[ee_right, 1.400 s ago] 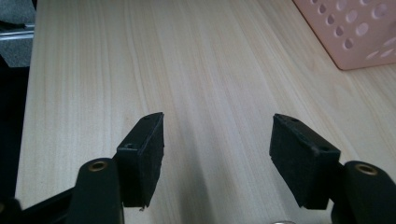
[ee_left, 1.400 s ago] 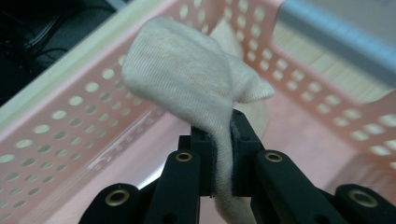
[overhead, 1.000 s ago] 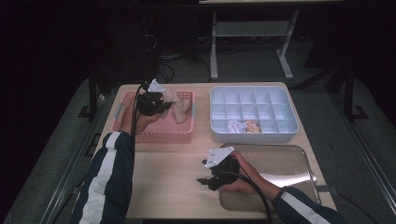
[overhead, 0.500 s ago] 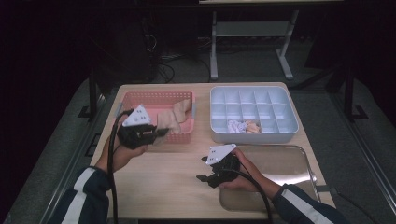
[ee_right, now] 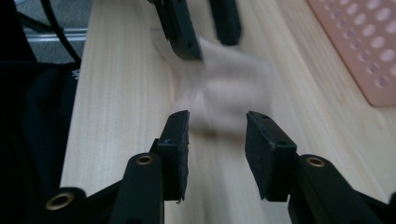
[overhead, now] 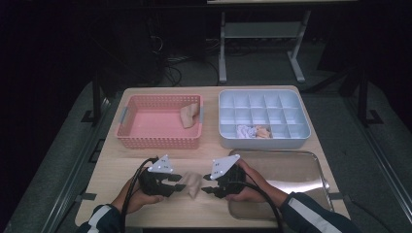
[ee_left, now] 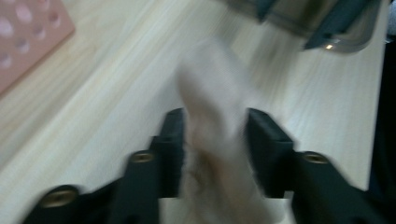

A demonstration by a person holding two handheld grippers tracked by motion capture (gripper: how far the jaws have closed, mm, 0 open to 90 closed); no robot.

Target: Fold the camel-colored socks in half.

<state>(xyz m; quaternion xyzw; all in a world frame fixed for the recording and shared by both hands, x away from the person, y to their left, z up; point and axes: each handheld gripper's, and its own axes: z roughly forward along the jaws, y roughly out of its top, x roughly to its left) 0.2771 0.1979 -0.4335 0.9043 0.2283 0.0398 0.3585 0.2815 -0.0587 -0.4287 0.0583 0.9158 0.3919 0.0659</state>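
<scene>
1. lying on the bare wood of the table point(overhead: 121, 165) near its front edge is a pale beige cloth point(overhead: 191, 182), crumpled and soft-looking, between the two grippers.
2. left gripper point(overhead: 171, 184) sits at the cloth's left side, held in the person's left hand point(overhead: 141, 196); in the left gripper view the cloth point(ee_left: 212, 140) runs up between the two black jaws, which stand apart on either side of it (they have just been opening, and the blur makes it hard to say whether a pad grazes the fabric).
3. right gripper point(overhead: 208, 187) points at the cloth from the right, held in the right hand point(overhead: 248, 187); in the right gripper view its jaws are apart with the cloth point(ee_right: 229, 88) just beyond their tips, not pressed between them (these jaws have just been closing).
4. pink basket point(overhead: 127, 138) stands at the far left of the table with another pale piece point(overhead: 189, 115) leaning in its right end.
5. white divided tray point(overhead: 305, 131) sits at the far right, with small crumpled items point(overhead: 253, 131) in near compartments of it.
6. shiny metal tray point(overhead: 291, 167) lies at the near right, under the right forearm, its corner also seen in the left gripper view.
</scene>
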